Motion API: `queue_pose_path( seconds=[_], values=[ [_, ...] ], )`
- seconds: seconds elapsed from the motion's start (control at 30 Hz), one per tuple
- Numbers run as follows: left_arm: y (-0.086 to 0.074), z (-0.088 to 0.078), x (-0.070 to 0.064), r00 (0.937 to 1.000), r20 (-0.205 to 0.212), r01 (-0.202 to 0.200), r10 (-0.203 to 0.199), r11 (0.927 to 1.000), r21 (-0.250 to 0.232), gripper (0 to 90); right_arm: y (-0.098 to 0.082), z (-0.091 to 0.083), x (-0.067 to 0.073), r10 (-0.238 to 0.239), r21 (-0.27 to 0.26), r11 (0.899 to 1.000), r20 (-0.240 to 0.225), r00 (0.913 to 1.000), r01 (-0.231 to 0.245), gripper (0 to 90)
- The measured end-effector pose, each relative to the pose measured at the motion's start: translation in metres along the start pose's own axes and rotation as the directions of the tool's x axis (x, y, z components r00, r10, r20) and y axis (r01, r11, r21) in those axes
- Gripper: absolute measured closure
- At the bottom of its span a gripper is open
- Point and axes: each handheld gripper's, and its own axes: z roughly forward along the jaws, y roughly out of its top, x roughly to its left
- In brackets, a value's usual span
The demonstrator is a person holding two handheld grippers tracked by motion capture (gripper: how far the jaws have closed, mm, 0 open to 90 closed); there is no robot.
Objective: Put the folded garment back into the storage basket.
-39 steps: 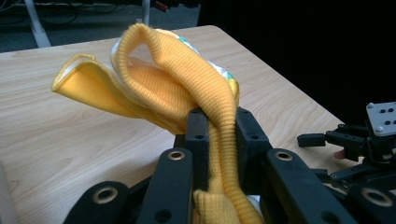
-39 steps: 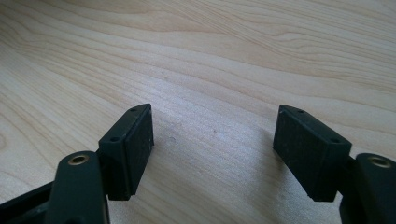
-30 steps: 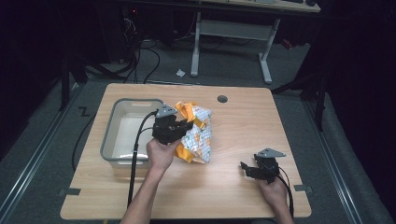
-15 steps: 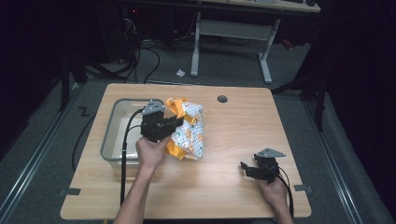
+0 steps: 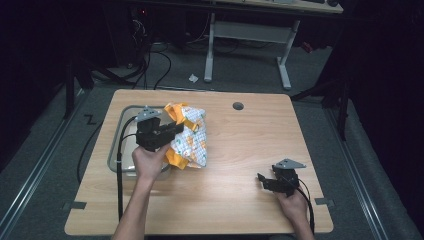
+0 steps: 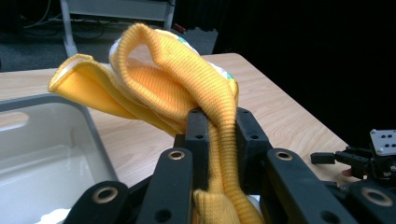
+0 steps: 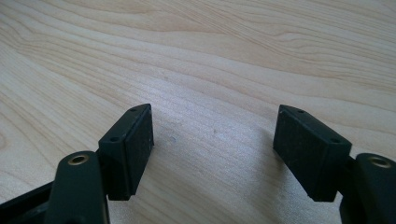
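We look down on a pale wooden counter point(image 5: 240, 190) with rounded corners, standing on a dark floor. Toward its left side sits a shallow grey rectangular plastic tub point(image 5: 116, 159), whose pale inner wall and rim also show at the left of the left gripper view point(image 6: 56, 135).

Just beside the tub's right rim we see a bunched cloth of yellow ribbed knit and white patterned fabric point(image 5: 189, 139). It hangs over the counter right next to the tub, its upper folds raised and its lower part drooping toward the wood; we cannot tell whether its bottom edge touches the surface. In the left gripper view the yellow knit point(image 6: 187, 79) loops upward and a twisted strand of it runs down between the black fingers.

We hold the left gripper point(image 5: 170, 131) above the tub's right edge, pointing toward the cloth, and its fingers point(image 6: 198, 135) are clamped tight on that yellow strand.

Well apart, near the counter's lower right corner, our right gripper point(image 5: 264, 180) rests low over bare wood, pointing left. Its fingers point(image 7: 133, 144) stand wide apart with nothing between them but the wood grain. This gripper also shows at the far right edge of the left gripper view point(image 6: 364, 161).

A small dark round hole point(image 5: 238, 106) marks the counter's far edge.
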Motion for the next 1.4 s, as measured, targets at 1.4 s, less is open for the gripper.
queue_pose_path(
  seconds=[1.4],
  values=[
    [0.001, -0.051, 0.057, 0.9945, -0.077, 0.066, -0.071, 0.9956, -0.065, 78.4, 0.000, 0.000, 0.000, 0.001, 0.000, 1.000, 0.001, 1.0000, -0.001, 29.1]
  ],
)
